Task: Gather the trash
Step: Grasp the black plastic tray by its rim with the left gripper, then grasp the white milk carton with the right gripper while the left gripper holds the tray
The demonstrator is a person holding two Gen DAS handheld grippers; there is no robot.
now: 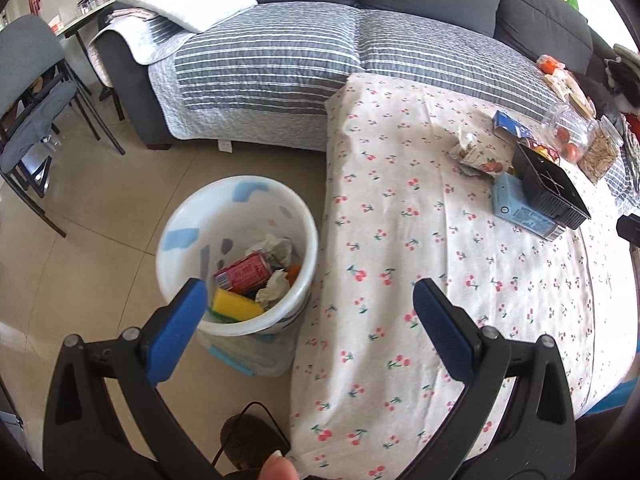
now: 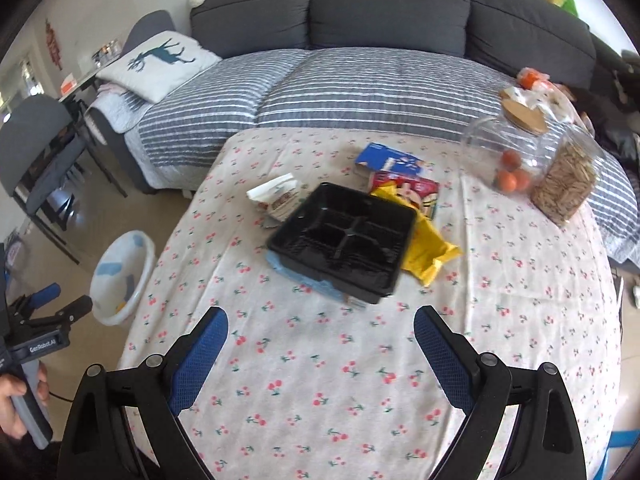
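A white bin [image 1: 240, 248] stands on the floor left of the table; inside lie a red can [image 1: 242, 272], a yellow sponge [image 1: 236, 305] and crumpled paper [image 1: 276, 250]. My left gripper [image 1: 310, 300] hangs open and empty above the bin's near rim. On the cherry-print table [image 2: 340, 360] a black plastic tray [image 2: 344, 240] rests on a light blue box [image 1: 524, 210], with a yellow wrapper [image 2: 426, 248], a white snack bag [image 2: 278, 196] and a blue carton [image 2: 390, 158] around it. My right gripper [image 2: 320, 336] is open and empty, short of the tray. The bin [image 2: 120, 276] shows far left.
Two clear jars [image 2: 532, 156], one with oranges and one with seeds, stand at the table's right. A grey sofa [image 2: 360, 88] with a striped cover runs behind the table. Grey chairs [image 1: 32, 100] stand at far left. The left gripper [image 2: 44, 320] and a hand holding it show beside the bin.
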